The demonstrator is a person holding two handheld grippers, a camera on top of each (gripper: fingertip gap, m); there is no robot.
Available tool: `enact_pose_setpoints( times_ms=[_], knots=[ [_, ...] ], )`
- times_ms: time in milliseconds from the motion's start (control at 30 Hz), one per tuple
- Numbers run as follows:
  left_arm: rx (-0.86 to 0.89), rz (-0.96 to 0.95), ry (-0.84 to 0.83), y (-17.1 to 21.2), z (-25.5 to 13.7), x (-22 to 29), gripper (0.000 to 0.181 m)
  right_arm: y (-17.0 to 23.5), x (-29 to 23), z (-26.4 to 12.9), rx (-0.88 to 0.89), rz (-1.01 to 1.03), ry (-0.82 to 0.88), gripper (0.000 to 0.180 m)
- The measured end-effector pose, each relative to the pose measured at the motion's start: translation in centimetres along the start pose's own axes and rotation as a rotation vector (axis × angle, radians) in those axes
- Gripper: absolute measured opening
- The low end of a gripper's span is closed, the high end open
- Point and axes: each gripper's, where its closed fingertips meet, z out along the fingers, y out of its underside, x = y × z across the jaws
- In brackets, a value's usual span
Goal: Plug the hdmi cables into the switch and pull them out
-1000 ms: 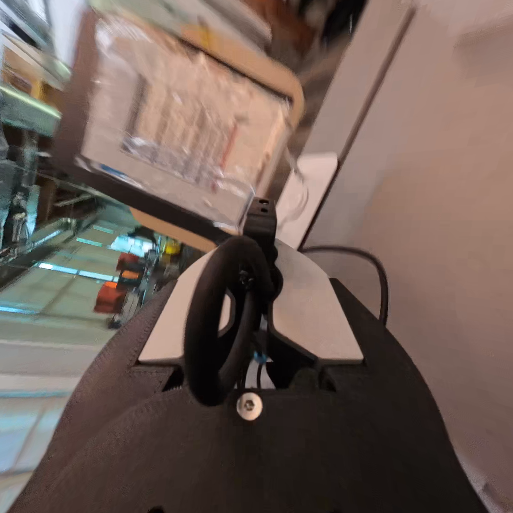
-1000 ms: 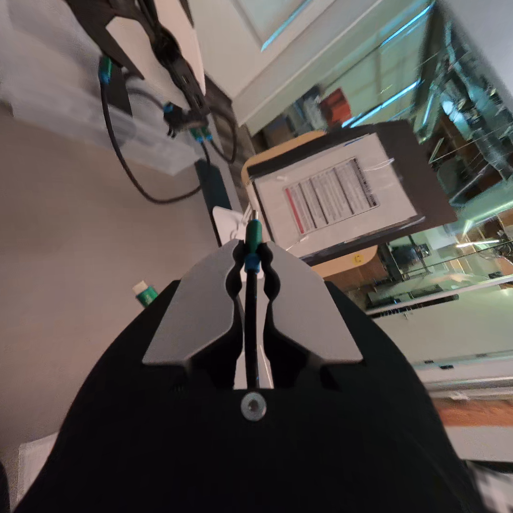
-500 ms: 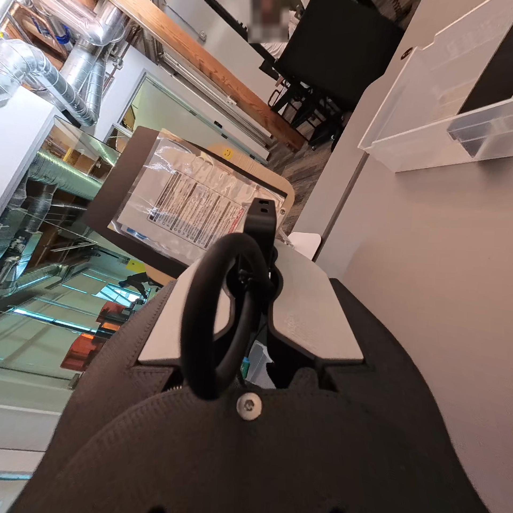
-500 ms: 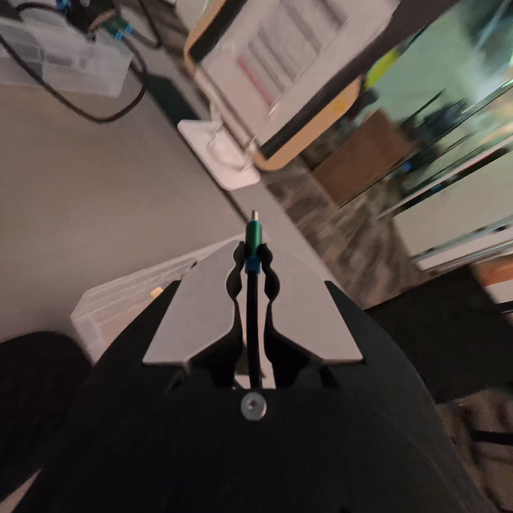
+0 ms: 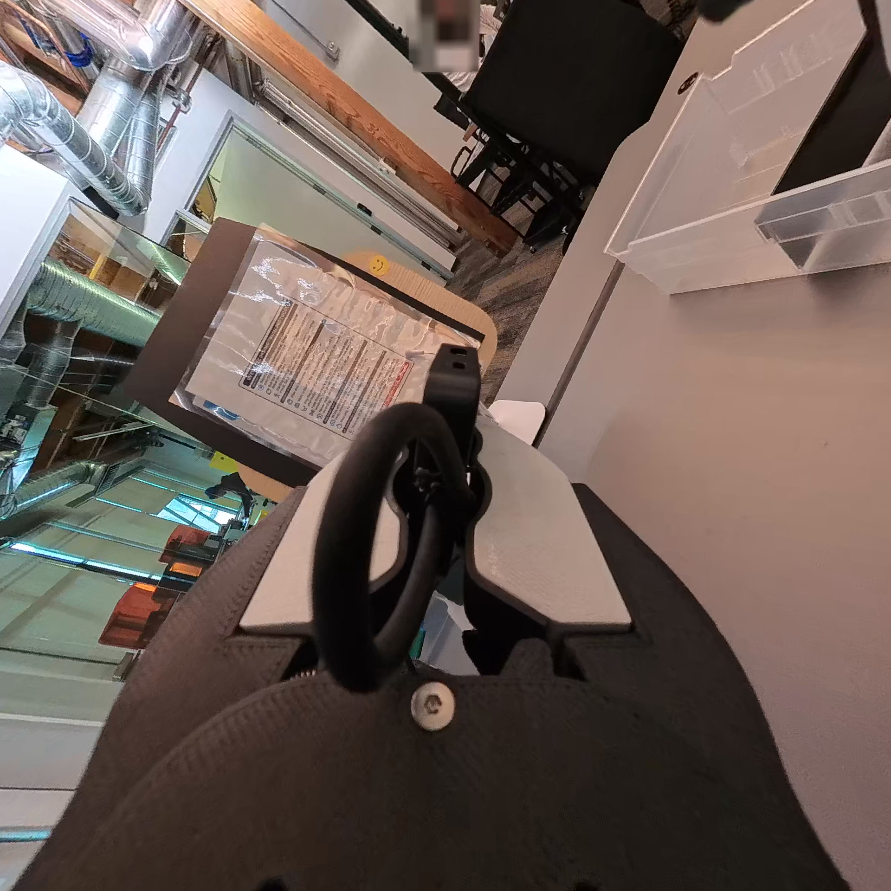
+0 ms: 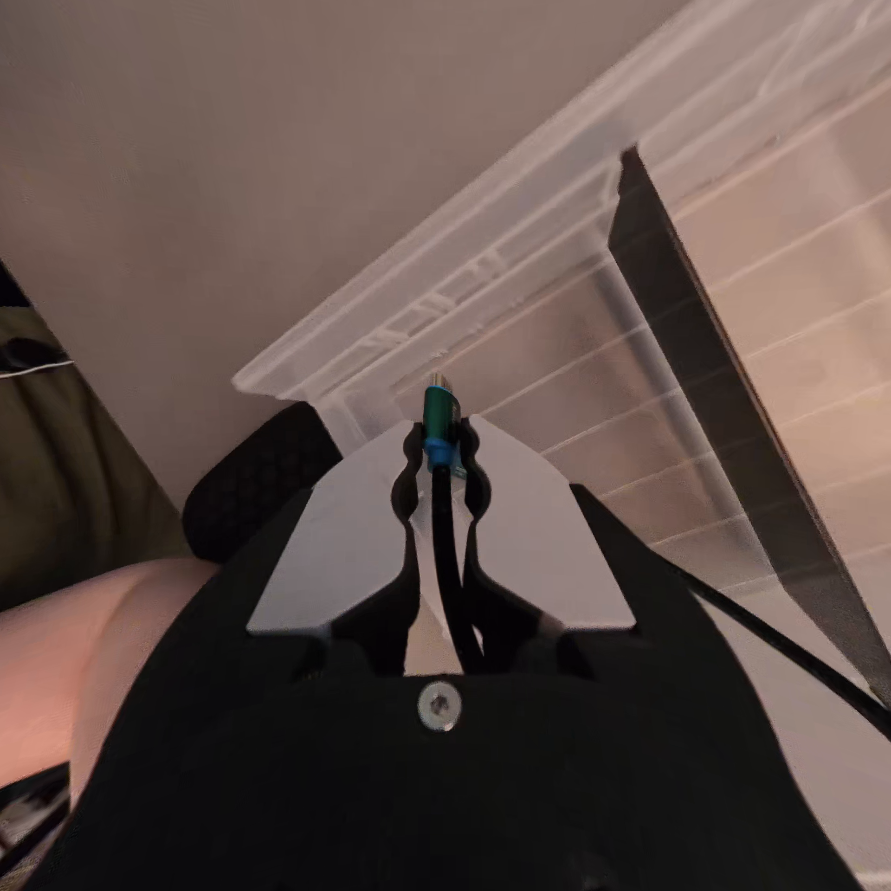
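A clear plastic bin (image 5: 752, 159) sits on the pale bench (image 5: 723, 434), with a dark panel (image 6: 713, 347) leaning in it. Beyond the bench edge stands a dark board (image 5: 159, 337) carrying a printed sheet in a shiny plastic sleeve (image 5: 313, 357). Silver ducts (image 5: 96, 144) and a wooden beam (image 5: 361, 111) run behind.

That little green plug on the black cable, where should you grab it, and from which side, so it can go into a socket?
Best by the green plug body's rear, as the right gripper does now: fingers pinch its two flat sides just ahead of the blue collar, coming from behind along the black cable. That probably keeps the metal tip sticking out free for a socket.
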Motion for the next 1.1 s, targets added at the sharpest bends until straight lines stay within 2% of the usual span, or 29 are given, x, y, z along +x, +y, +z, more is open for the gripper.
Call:
enact_pose_setpoints(
  times_ms=[100, 200, 267, 333, 400, 467, 500, 567, 633, 700, 833, 900, 1000, 1100],
  knots=[
    [-0.008, 0.010, 0.010, -0.1, 0.2, 0.3, 0.016, -0.4, 0.6, 0.6, -0.024, 0.037, 0.027, 0.016],
    [-0.014, 0.020, 0.019, -0.2, 0.3, 0.7, 0.016, -1.8, 0.3, -0.3, 0.048, -0.001, 0.026, 0.019],
    [-0.015, 0.023, 0.022, -0.3, 0.2, 0.8, 0.016, -2.9, 0.0, -2.5, 0.184, -0.046, 0.050, 0.039],
    [-0.013, 0.024, 0.023, -0.4, 0.1, 0.8, 0.016, -4.1, 0.3, -6.3, 0.390, -0.104, 0.152, 0.052],
    [-0.008, 0.020, 0.022, -0.6, -0.1, 0.7, 0.016, -4.5, 1.3, -11.0, 0.618, -0.142, 0.319, 0.055],
    [-0.002, 0.018, 0.024, -0.7, -0.2, 0.7, 0.016, -2.9, 3.2, -14.6, 0.757, -0.087, 0.487, 0.052],
    [-0.004, 0.018, 0.025, -0.7, -0.1, 0.7, 0.016, -1.2, 4.7, -15.3, 0.755, -0.024, 0.567, 0.050],
    [-0.019, 0.025, 0.022, -0.4, -0.1, 0.7, 0.016, 3.4, 8.0, -14.9, 0.623, 0.143, 0.669, 0.047],
    [-0.030, 0.035, 0.021, -0.3, 0.0, 0.8, 0.016, 6.4, 9.7, -13.2, 0.525, 0.244, 0.645, 0.043],
    [-0.030, 0.035, 0.027, -0.3, 0.2, 1.0, 0.016, 6.8, 10.1, -11.9, 0.511, 0.233, 0.590, 0.039],
    [-0.034, 0.041, 0.044, -0.4, 0.5, 1.5, 0.016, 5.0, 11.8, -11.2, 0.493, 0.123, 0.666, 0.029],
    [-0.041, 0.052, 0.050, -0.4, 0.8, 1.9, 0.016, 3.7, 11.9, -10.2, 0.491, 0.065, 0.648, 0.022],
    [-0.050, 0.059, 0.062, -0.3, 1.1, 2.3, 0.016, 4.3, 12.3, -8.2, 0.374, 0.094, 0.601, 0.019],
    [-0.056, 0.058, 0.062, -0.1, 1.3, 2.3, 0.016, 5.3, 11.8, -8.2, 0.334, 0.136, 0.574, 0.016]
  ],
)
